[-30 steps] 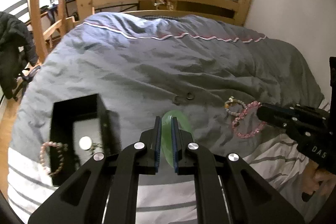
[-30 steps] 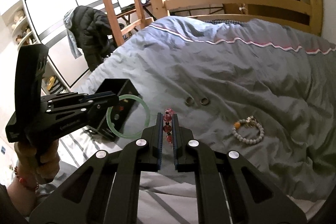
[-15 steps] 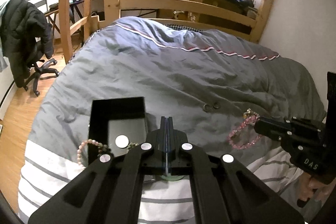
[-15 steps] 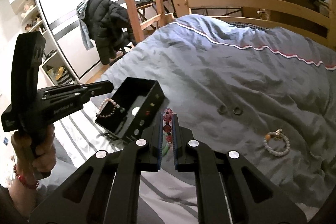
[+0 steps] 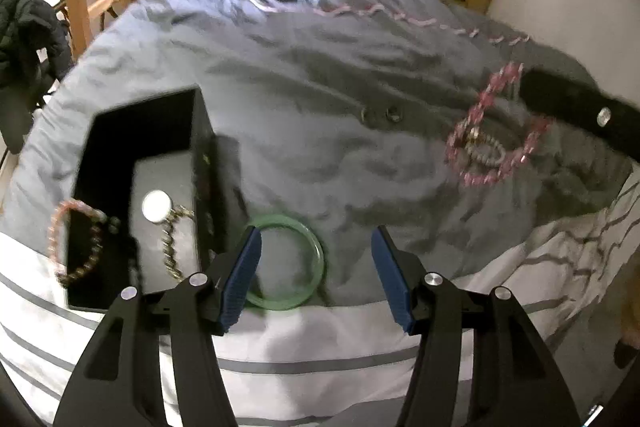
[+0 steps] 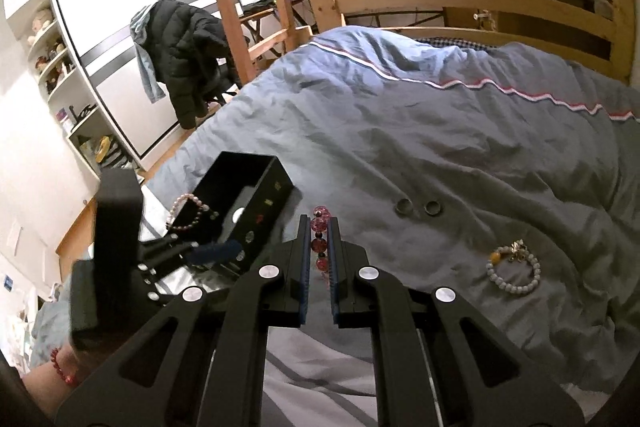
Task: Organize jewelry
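Fingers first: our left gripper [image 5: 316, 267] has its blue pads wide apart and holds nothing. Our right gripper [image 6: 320, 259] has its pads squeezed together on the pink bead bracelet [image 6: 320, 245], which hangs in a loop from the tips.

We think the step now is to carry this pink bracelet to the black jewelry box [image 6: 256, 203] and drop it inside. To do it well, we should keep the squeeze firm, lift the loop over the near wall of the box, and let go only when the beads hang above the open middle. The loop swings, so we should move slowly.

One pale pink bracelet [image 5: 68, 239] is draped over the left wall of the box, half in and half out. We should not bump it. A gold chain [image 5: 172, 243] with a round white piece already lies in the box.

The green bangle [image 5: 292, 263] lies flat on the duvet [image 5: 320, 87], just right of the box, under our left gripper. Two rings [image 6: 418, 207] sit side by side farther out. A white bead bracelet [image 6: 514, 269] lies to the right.

The box sits near the left edge of the bed. The left gripper is close to the box, so our right one has to come in from the far side, where the bed is open.
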Demonstrator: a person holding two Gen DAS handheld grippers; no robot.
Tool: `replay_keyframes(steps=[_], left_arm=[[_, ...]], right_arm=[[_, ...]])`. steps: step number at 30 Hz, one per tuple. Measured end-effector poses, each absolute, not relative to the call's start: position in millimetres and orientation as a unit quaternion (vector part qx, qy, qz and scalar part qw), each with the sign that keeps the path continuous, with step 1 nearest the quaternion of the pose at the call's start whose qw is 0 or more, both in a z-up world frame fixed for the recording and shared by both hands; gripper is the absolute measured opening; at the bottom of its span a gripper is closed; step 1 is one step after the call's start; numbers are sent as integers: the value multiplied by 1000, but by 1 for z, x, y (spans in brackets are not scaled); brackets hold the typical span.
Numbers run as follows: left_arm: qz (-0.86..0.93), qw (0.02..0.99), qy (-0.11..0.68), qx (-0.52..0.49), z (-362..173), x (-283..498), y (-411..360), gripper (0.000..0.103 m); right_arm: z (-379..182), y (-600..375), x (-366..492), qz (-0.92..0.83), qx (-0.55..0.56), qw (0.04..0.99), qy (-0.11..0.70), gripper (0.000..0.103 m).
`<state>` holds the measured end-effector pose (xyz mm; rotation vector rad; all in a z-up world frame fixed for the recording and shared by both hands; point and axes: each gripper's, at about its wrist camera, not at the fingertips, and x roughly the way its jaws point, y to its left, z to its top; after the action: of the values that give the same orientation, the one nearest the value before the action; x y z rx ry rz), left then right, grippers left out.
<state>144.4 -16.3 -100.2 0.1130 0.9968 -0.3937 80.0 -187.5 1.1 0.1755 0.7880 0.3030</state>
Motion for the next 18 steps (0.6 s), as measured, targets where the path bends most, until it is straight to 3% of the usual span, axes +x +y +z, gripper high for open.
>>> replay_keyframes(steps=[7, 9, 10, 11, 18], left_arm=[[-168, 840, 507, 97, -142, 154, -34, 53], [-173, 835, 511, 106, -145, 155, -38, 37], [-188, 824, 527, 92, -149, 160, -37, 17], [-188, 817, 539, 82, -154, 164, -35, 11], [-199, 816, 538, 67, -154, 165, -26, 7]], right_arm=[[-16, -200, 81, 151, 104, 904, 386, 9], [-18, -204, 81, 150, 108, 904, 386, 9], [-17, -206, 81, 149, 110, 904, 386, 9], [-17, -208, 80, 149, 112, 904, 385, 9], [-8, -211, 77, 149, 116, 906, 378, 9]])
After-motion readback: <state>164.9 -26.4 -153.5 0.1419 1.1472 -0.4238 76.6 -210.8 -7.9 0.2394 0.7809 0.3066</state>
